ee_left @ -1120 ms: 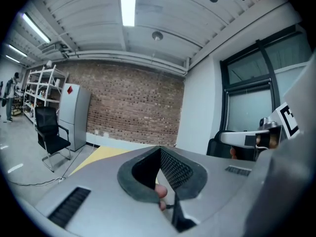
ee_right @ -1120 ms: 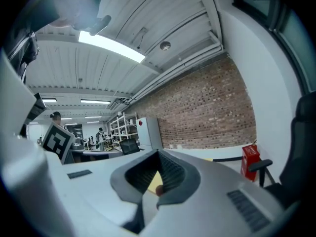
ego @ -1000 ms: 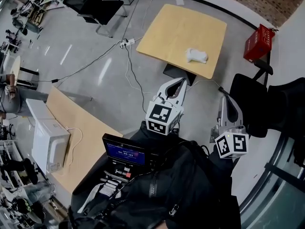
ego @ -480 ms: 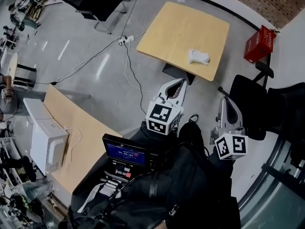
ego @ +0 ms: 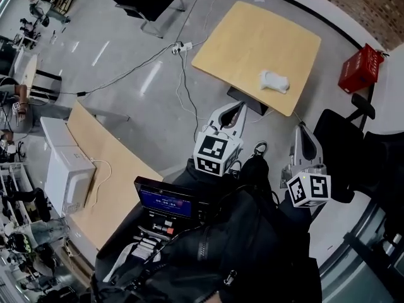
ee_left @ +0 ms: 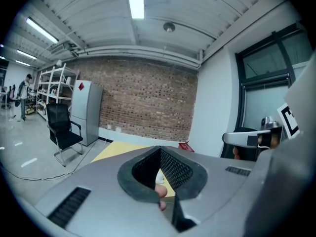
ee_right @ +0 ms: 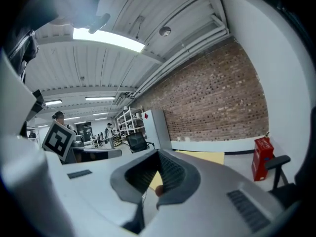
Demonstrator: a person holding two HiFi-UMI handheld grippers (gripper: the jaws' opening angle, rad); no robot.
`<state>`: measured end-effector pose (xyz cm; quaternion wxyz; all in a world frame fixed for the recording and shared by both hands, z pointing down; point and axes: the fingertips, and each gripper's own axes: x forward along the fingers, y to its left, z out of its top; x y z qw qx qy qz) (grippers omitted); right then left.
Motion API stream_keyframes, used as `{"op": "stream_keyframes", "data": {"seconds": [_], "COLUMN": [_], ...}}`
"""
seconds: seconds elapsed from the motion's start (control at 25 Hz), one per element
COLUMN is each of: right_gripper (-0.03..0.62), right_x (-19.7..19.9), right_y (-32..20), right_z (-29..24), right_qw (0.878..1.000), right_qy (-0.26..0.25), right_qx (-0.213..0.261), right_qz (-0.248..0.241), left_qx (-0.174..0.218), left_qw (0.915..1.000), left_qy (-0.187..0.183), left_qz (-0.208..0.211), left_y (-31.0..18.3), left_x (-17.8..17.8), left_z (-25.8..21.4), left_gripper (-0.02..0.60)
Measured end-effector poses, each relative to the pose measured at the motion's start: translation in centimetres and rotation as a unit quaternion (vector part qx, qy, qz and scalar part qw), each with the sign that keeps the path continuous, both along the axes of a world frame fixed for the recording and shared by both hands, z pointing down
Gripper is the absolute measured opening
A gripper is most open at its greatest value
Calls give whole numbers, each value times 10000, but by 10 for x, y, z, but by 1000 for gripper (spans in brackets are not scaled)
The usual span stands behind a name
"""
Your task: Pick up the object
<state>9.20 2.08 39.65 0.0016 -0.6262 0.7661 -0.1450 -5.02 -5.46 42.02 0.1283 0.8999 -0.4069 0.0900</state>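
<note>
The left gripper (ego: 242, 105) has its two jaws closed together. In the left gripper view (ee_left: 160, 149) the dark ribbed pads meet at their tips, and only a small window is free behind the tips. Through this window a part of the yellow table (ee_left: 118, 152) can be seen. No thing is pressed between the pads, so this gripper holds nothing.

The right gripper (ego: 299, 127) is closed in the same way. In the right gripper view (ee_right: 158, 153) the pads touch at the tips, with nothing gripped between them.

In the head view both grippers are held in front of the person's dark clothing, side by side but apart from each other. Both point toward the yellow table (ego: 252, 40).

The white object (ego: 274, 81) lies on the table top, near the corner on the person's side and to the right. It is well apart from both grippers and neither one touches it. A red crate (ego: 360, 68) stands on the floor beyond the table, at the right.
</note>
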Motion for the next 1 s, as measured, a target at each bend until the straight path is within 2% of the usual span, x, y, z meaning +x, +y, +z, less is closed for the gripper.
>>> {"op": "stream_keyframes", "data": {"seconds": [0.4,0.6,1.0], "right_gripper": [3,3,3], "right_x": [41,63,114], "right_y": [-66,-96,-151], "right_z": [36,54,97], "right_qw": [9982,9958,9917], "right_qy": [21,162,32], "right_qx": [-441,-665,-991], "right_qz": [-395,-615,-822], "left_qx": [-141,-376,-694], "left_qw": [9994,9979,9931], "left_qy": [-285,-521,-941], "left_qz": [-98,-15,-127], "left_y": [-66,-95,-145], "left_x": [45,73,114], "left_z": [14,29,65], "left_gripper": [-2,-3,-3]}}
